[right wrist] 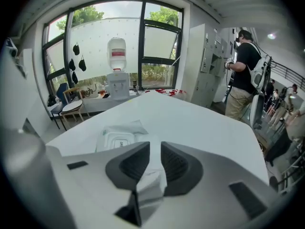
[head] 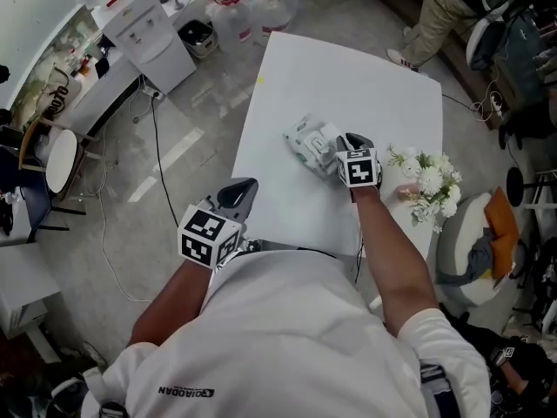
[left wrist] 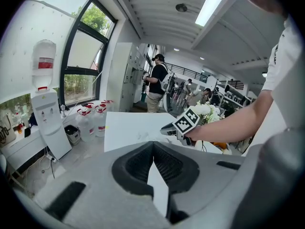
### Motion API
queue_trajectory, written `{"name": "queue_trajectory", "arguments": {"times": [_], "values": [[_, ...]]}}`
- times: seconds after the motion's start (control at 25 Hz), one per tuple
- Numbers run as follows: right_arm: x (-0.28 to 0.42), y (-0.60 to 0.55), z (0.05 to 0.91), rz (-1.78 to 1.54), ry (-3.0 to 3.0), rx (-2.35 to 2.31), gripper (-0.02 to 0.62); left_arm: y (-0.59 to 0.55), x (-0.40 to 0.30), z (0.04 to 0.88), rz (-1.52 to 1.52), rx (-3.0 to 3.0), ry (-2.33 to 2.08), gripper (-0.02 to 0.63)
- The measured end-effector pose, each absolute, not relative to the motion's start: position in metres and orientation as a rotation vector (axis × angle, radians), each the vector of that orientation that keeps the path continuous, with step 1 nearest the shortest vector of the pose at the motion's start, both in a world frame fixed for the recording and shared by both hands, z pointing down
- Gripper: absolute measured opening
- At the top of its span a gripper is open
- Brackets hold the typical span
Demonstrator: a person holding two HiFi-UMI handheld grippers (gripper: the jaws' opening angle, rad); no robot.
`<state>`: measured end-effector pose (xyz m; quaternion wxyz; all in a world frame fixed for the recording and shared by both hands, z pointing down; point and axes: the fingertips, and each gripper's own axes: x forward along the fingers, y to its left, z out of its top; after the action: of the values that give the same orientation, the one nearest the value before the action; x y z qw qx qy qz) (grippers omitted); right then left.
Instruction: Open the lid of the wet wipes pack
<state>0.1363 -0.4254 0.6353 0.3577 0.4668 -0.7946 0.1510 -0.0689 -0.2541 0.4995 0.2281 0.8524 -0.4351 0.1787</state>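
The wet wipes pack (head: 312,142) lies flat near the middle of the white table (head: 348,68); its white lid (right wrist: 118,138) looks closed in the right gripper view. My right gripper (head: 345,144) hovers at the pack's near right end. Its jaws stand a little apart, and crinkled white wrapper (right wrist: 151,182) shows in the gap of the right gripper (right wrist: 155,149). My left gripper (head: 239,188) is held off the table's near left edge, well away from the pack. The jaws of the left gripper (left wrist: 153,144) meet at the tips with nothing between them.
A bunch of white flowers (head: 431,181) lies at the table's right edge, close to my right arm. On the floor beyond the table's left side stand a water dispenser (head: 148,24) and several water jugs (head: 252,3). A person (head: 435,11) stands past the far corner.
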Motion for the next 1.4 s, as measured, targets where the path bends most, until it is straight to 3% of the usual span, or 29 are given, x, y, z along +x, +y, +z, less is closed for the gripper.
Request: {"name": "queue_trajectory", "arguments": {"times": [0.6,1.0,1.4], "values": [[0.109,-0.333,0.524,0.412,-2.306,1.263,0.032,-0.263,-0.037,0.476,0.459,2.505,-1.085,0.005],[0.118,-0.295,0.455,0.596,-2.491,1.372,0.006,-0.263,-0.014,0.449,0.403,2.596,-1.019,0.005],[0.121,-0.269,0.42,0.487,-2.577,1.383,0.006,-0.265,-0.007,0.431,0.361,2.638,-1.016,0.005]]}}
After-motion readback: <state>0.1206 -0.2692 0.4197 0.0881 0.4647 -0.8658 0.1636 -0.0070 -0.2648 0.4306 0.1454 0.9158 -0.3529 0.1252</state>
